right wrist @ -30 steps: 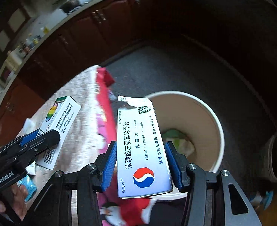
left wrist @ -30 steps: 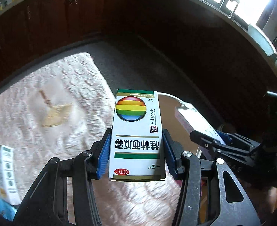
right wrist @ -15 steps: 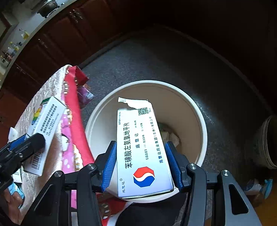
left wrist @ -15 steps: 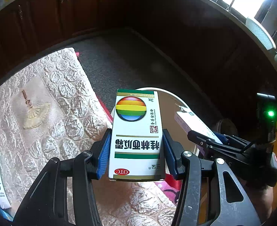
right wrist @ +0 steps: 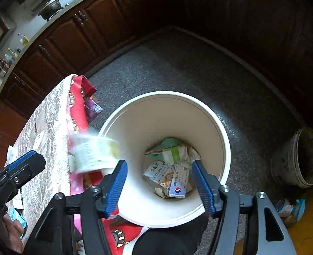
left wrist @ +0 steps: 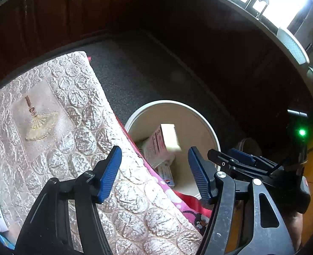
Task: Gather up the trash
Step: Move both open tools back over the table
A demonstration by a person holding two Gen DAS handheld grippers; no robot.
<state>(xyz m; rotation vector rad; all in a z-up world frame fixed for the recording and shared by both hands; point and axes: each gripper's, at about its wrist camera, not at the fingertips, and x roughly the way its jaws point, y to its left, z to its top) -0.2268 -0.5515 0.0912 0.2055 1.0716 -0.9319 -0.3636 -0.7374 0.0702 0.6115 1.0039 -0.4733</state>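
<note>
White bucket (right wrist: pixel 218 127) sat below both spread, empty grippers, left (left wrist: pixel 154 170) and right (right wrist: pixel 158 180), their jaws just opened; a blurred box (right wrist: pixel 94 153), seemingly falling, at nine o'clock.

The bin (right wrist: pixel 199 114) is a round white bucket. It stands open on the grey floor, close against the edge of the table. In it lies a heap of trash: green and white wrappers (right wrist: pixel 173 152), a crumpled white carton (right wrist: pixel 158 173), and the white box with the red and blue emblem (right wrist: pixel 178 182), which leans on its side at the bottom. A second box (right wrist: pixel 93 154), white with green, is blurred in the air at the left rim of the bin; from my left camera it (left wrist: pixel 162 142) shows inside the bin mouth, tilted.
</note>
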